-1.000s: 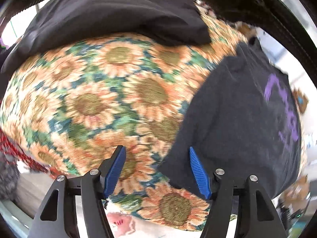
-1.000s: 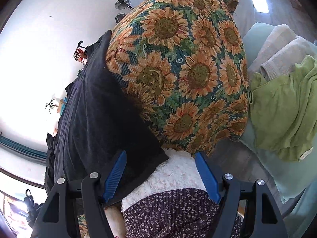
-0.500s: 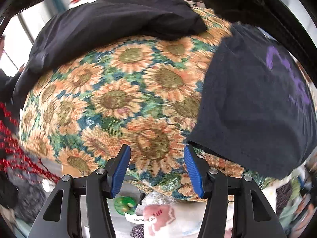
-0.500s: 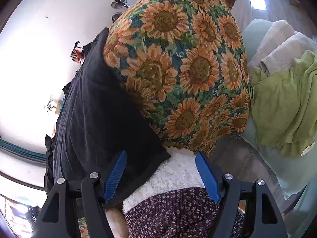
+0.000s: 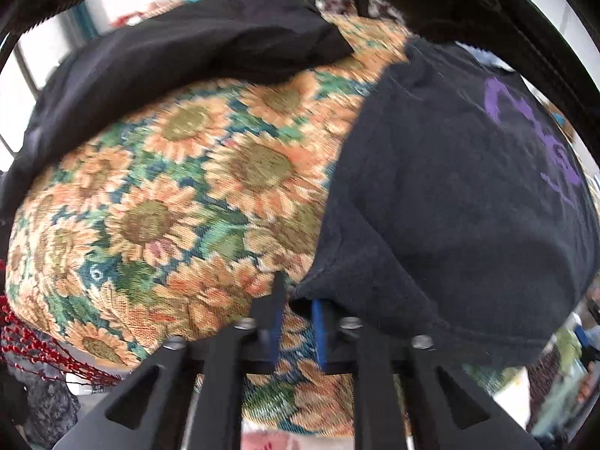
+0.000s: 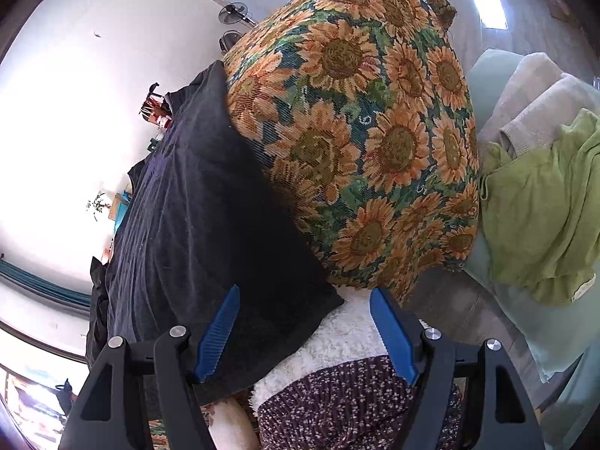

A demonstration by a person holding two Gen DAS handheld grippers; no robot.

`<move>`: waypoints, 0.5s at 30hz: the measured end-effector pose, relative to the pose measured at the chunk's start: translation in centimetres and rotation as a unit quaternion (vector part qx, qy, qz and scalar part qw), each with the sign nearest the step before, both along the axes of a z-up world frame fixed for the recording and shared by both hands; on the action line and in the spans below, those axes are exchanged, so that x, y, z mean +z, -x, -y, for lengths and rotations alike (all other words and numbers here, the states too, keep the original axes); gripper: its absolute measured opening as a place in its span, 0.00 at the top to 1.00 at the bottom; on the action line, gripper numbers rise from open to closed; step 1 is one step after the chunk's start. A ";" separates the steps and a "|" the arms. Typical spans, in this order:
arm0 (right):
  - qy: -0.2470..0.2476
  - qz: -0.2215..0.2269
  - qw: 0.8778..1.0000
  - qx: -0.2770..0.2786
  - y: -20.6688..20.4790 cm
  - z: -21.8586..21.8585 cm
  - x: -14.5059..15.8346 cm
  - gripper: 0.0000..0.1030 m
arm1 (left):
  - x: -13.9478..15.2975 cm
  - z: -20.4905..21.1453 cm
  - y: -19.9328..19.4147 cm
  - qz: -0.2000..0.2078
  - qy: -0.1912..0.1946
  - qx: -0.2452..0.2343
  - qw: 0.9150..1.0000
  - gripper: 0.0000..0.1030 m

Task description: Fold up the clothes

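The black shirt lies spread on the sunflower cloth, the left gripper is nearly shut by its corner, I cannot tell if pinching it, the right gripper is wide apart, so folding looks unfinished.

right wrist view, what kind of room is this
Probably a lived-in room at home, used for laundry. A sunflower cloth covers the work surface with a black garment laid on it, a green garment and towels are heaped alongside, and a standing fan is by the white wall.
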State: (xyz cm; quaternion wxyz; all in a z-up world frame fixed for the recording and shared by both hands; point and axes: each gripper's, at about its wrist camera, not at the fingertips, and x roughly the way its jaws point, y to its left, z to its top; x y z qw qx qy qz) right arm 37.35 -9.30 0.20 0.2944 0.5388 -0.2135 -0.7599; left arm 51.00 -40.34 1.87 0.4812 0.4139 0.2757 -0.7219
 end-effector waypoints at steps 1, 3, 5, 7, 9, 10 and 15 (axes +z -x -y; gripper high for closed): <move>0.000 -0.001 1.000 0.000 0.0 0.0 0.1 0.26 | 0.5 0.0 -0.7 -0.011 0.014 0.020 1.000 0.94; -0.005 -0.003 1.000 -0.001 -0.1 0.1 0.2 0.26 | 1.4 0.0 -2.0 -0.033 0.042 0.059 0.997 0.94; -0.008 -0.002 1.000 -0.001 -0.1 0.0 0.2 0.26 | 2.5 0.6 -3.4 -0.065 0.040 0.083 0.994 0.94; -0.008 0.002 1.000 -0.003 -0.1 -0.1 0.1 0.26 | 3.0 1.0 -3.7 -0.063 0.041 0.084 0.994 0.94; -0.008 0.006 1.000 -0.002 0.0 -0.1 -0.1 0.26 | 2.9 1.2 -3.0 -0.031 0.046 0.072 0.996 0.94; -0.010 0.007 1.000 -0.002 0.0 -0.1 -0.2 0.26 | 2.6 1.2 -2.5 -0.012 0.049 0.068 0.996 0.94; -0.010 0.005 1.000 0.006 -0.3 0.1 -0.5 0.26 | 2.0 0.6 -2.4 -0.012 0.036 0.076 0.996 0.94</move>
